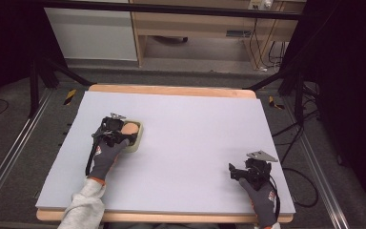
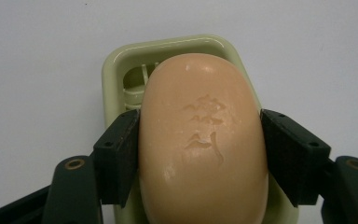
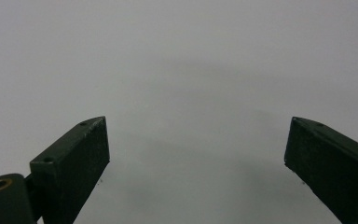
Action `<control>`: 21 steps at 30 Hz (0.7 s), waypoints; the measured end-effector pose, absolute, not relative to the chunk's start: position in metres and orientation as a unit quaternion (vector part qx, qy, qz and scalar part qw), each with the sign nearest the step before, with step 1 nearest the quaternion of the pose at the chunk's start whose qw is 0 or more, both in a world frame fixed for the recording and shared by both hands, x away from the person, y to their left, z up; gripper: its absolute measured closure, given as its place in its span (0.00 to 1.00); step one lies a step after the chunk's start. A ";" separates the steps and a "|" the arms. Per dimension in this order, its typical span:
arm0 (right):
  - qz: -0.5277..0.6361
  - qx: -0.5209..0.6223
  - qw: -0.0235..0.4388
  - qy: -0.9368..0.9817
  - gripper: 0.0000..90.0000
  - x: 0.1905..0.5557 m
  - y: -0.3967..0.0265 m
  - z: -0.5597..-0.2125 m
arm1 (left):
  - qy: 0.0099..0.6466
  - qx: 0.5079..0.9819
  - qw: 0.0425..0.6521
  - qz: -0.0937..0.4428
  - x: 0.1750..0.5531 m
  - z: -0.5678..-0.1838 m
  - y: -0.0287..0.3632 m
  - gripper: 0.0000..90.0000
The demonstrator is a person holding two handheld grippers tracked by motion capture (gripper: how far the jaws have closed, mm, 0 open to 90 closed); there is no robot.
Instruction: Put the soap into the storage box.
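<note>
A peach-coloured bar of soap [image 2: 203, 144] with stamped characters lies in a pale green soap dish [image 2: 116, 65]. My left gripper [image 2: 200, 149] is shut on the soap, one black jaw pressed against each long side. In the high view the soap [image 1: 129, 128] and dish [image 1: 138, 138] sit at the left middle of the table, with the left gripper [image 1: 124, 135] over them. Near the front right corner, my right gripper [image 1: 240, 172] rests low over the bare surface. Its jaws stand wide apart in the right gripper view [image 3: 196, 154] with nothing between them.
The table carries a pale grey mat [image 1: 190, 143] with a wooden edge [image 1: 171, 89] at the back. Black frame legs [image 1: 43, 71] and cables [image 1: 305, 124] stand on the floor around it. A wooden cabinet [image 1: 195, 28] is behind.
</note>
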State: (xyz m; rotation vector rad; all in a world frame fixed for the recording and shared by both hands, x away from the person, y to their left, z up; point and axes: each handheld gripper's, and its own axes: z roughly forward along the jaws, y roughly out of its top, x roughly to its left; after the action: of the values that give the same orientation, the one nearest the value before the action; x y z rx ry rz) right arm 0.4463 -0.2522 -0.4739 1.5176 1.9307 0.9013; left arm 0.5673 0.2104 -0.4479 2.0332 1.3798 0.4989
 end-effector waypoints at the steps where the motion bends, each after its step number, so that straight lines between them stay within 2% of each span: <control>1: 0.333 0.560 0.260 0.712 0.08 0.446 -0.252 -0.474 | 0.522 0.770 0.312 0.189 0.567 -0.448 0.210 0.34; 12: 0.334 0.563 0.261 0.710 0.08 0.446 -0.253 -0.474 | 0.514 0.763 0.339 0.197 0.559 -0.432 0.212 0.32; 21: 0.333 0.565 0.267 0.706 0.07 0.445 -0.256 -0.473 | 0.497 0.757 0.366 0.217 0.536 -0.414 0.213 0.30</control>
State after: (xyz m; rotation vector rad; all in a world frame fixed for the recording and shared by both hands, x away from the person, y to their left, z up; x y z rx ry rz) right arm 0.4452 -0.2560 -0.4729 1.5258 1.9046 0.8999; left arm 0.5358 0.2128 -0.4142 1.9445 1.2764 0.5570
